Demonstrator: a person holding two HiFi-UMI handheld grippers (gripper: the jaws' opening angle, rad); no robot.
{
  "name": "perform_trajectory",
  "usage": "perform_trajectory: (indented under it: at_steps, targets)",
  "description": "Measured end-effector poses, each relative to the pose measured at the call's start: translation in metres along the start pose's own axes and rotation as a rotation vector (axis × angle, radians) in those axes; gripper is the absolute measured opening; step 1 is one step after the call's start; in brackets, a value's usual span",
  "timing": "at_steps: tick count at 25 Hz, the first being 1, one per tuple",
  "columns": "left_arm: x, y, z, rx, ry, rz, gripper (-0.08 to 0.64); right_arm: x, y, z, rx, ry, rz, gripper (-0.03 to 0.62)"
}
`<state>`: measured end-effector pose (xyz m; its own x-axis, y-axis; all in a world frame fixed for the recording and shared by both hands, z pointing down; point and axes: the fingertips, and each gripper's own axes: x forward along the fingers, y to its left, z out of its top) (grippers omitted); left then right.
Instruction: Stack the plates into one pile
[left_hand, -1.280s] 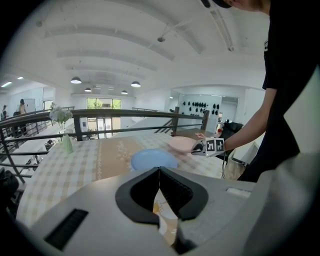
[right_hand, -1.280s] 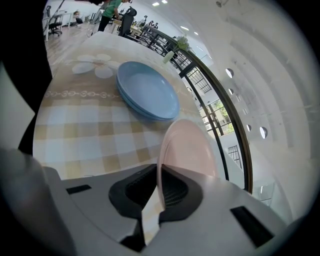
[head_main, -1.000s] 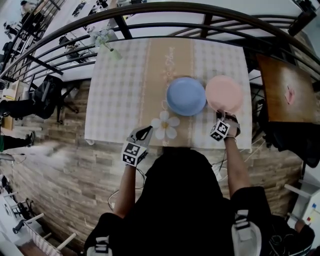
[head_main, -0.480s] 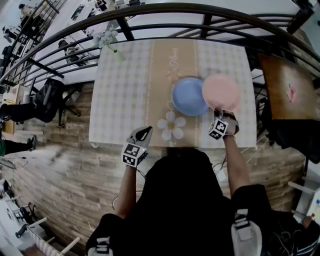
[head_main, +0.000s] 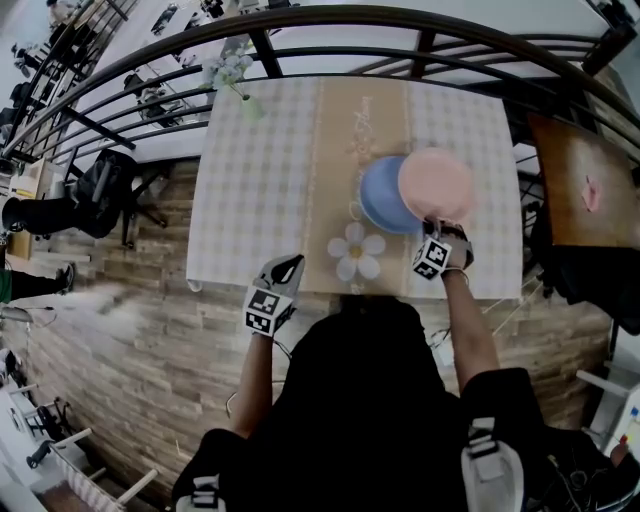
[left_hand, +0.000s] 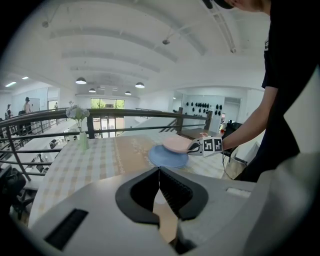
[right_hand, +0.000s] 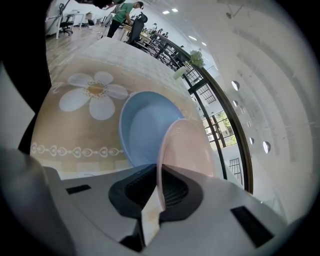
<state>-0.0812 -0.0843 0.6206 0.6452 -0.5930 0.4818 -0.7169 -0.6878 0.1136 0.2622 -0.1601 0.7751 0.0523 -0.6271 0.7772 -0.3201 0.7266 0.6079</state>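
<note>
A blue plate (head_main: 385, 198) rests on the table runner at the table's right half. A pink plate (head_main: 436, 184) hangs above it, overlapping its right side. My right gripper (head_main: 436, 226) is shut on the pink plate's near rim. In the right gripper view the pink plate (right_hand: 187, 150) stands edge-on between the jaws, with the blue plate (right_hand: 145, 127) just beyond it. My left gripper (head_main: 287, 264) hovers at the table's front edge, left of the plates, its jaws closed on nothing (left_hand: 159, 182). From the left gripper view both plates (left_hand: 170, 155) show ahead.
The checked tablecloth (head_main: 250, 190) has a beige runner with a daisy print (head_main: 358, 250). A vase of flowers (head_main: 238, 80) stands at the far left corner. A curved railing (head_main: 330, 20) rings the table's far side. A wooden table (head_main: 580, 180) lies at right.
The pink plate, held in my right gripper, has shifted left from beside the blue plate to over its right side. My left gripper has stayed in place.
</note>
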Motion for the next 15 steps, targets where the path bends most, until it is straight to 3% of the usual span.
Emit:
perform_trajectory:
  at_steps: [15]
  targets:
    - [-0.007, 0.019, -0.011, -0.009, 0.000, 0.008, 0.003, 0.004, 0.034, 0.070, -0.078, -0.080, 0.041, 0.017]
